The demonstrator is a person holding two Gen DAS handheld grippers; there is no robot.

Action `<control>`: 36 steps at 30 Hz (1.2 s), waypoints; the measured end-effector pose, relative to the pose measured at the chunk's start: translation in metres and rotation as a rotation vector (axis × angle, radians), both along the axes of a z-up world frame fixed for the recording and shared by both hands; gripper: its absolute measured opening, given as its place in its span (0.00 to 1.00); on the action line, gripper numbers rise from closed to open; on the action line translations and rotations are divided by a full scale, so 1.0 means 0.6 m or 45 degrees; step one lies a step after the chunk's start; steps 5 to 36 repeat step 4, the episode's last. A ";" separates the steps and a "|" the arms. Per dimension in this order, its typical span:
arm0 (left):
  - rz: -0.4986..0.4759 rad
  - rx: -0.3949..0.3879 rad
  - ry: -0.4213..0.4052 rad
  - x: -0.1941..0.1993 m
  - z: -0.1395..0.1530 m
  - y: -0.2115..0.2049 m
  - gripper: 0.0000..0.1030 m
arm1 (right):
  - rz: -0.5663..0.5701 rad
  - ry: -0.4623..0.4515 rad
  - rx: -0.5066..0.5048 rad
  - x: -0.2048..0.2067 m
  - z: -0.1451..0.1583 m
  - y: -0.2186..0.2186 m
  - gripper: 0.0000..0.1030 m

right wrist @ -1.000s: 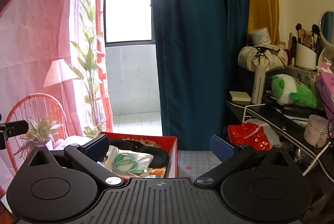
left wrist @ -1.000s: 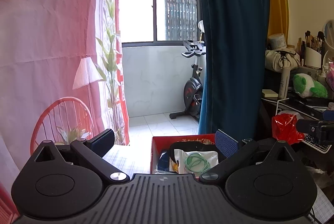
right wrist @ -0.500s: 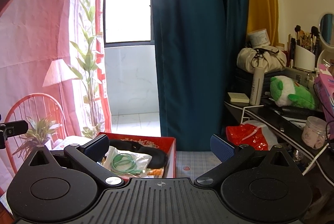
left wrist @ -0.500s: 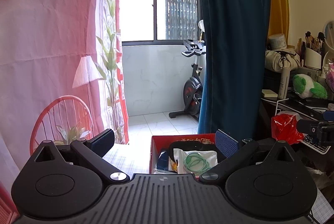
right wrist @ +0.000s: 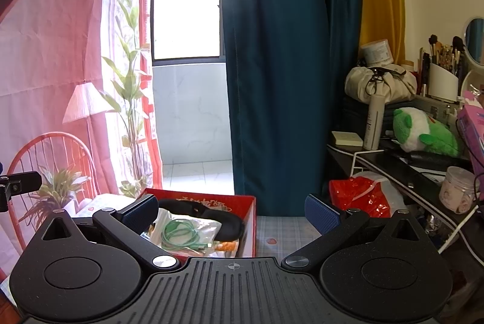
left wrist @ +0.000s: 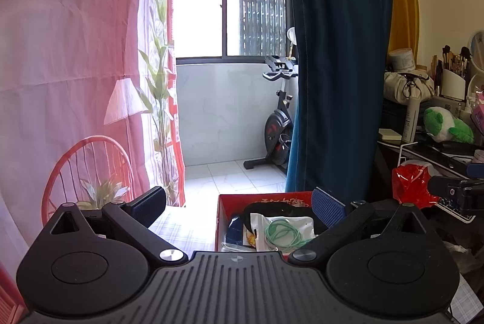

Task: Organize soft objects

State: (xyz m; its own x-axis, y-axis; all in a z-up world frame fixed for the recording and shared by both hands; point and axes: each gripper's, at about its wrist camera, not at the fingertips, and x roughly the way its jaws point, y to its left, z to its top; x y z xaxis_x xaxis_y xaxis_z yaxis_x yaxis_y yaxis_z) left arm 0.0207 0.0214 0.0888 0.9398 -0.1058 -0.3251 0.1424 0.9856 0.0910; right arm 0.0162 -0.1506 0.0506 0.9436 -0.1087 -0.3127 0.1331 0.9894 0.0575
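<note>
Two handheld grippers hover side by side above a checked tabletop [right wrist: 281, 228], each with its jaws spread wide and nothing between them. The left gripper [left wrist: 239, 203] points toward a balcony door, its right fingertip overlapping the near right corner of a red box [left wrist: 224, 221] that sits at the table's far edge. The right gripper [right wrist: 231, 210] frames the same red box [right wrist: 249, 221] from the other side, its left fingertip over the box's left half.

Inside the box, a coiled green cable [right wrist: 178, 234] lies on a clear plastic pouch [right wrist: 208, 225], with a black eye mask [right wrist: 224, 219] curved along the back wall; the cable [left wrist: 281, 233] and mask [left wrist: 272, 207] show the same way from the left camera.

To the right of the table, a crumpled red plastic bag [right wrist: 360, 197] hangs just beside a cluttered black shelf [right wrist: 402, 170]. On that shelf a green and white plush toy [right wrist: 423, 132] rests near a white bottle [right wrist: 373, 124] and a beige drawstring pouch [right wrist: 381, 83]. A dark teal curtain [right wrist: 278, 67] hangs behind the table, and an exercise bike [left wrist: 278, 124] stands on the balcony tiles.
</note>
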 end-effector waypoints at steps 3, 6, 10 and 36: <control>-0.002 -0.003 -0.004 -0.002 0.001 0.000 1.00 | 0.002 0.001 -0.001 0.001 0.000 0.000 1.00; 0.000 -0.004 -0.004 -0.002 0.001 0.000 1.00 | 0.001 0.001 0.000 0.001 0.000 0.000 1.00; 0.000 -0.004 -0.004 -0.002 0.001 0.000 1.00 | 0.001 0.001 0.000 0.001 0.000 0.000 1.00; 0.000 -0.004 -0.004 -0.002 0.001 0.000 1.00 | 0.001 0.001 0.000 0.001 0.000 0.000 1.00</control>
